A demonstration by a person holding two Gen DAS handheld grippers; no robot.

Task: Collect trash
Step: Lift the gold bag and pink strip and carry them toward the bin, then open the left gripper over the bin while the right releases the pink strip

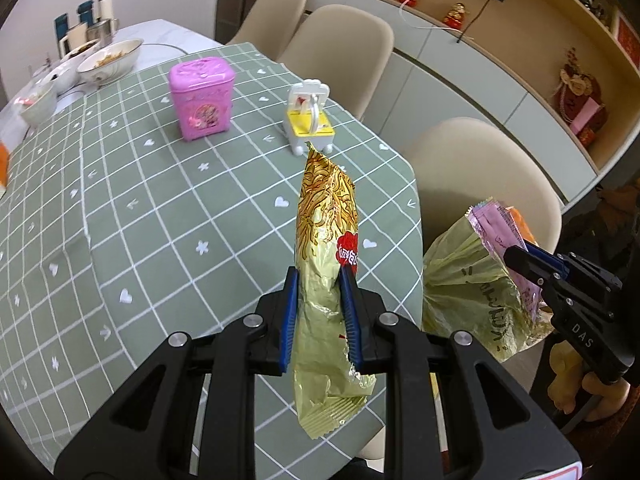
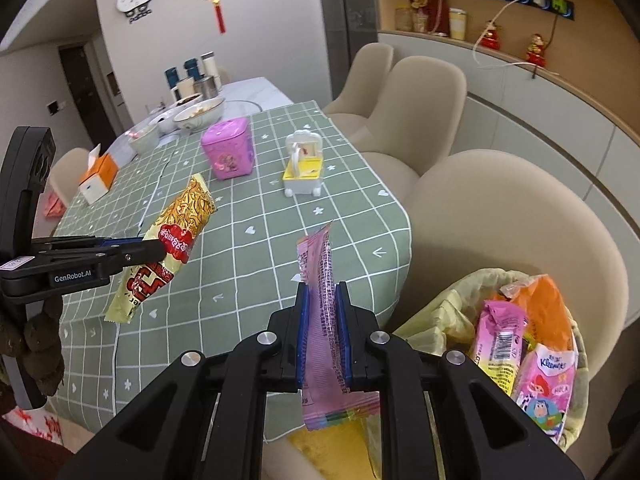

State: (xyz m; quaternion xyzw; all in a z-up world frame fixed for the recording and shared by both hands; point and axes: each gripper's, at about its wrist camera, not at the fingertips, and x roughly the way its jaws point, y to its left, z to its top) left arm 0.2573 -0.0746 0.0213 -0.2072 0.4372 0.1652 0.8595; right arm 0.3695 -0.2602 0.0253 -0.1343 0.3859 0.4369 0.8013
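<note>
Two grippers pinch wrappers: left gripper (image 1: 320, 280) a gold noodle packet (image 1: 326, 240), right gripper (image 2: 323, 292) a pink wrapper (image 2: 320, 312), seemingly near the lined trash bin (image 2: 452, 304).

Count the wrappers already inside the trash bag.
3 show in the trash bag: a pink wrapper at left, an orange one behind, a cartoon pack in front. More may lie underneath.
</note>
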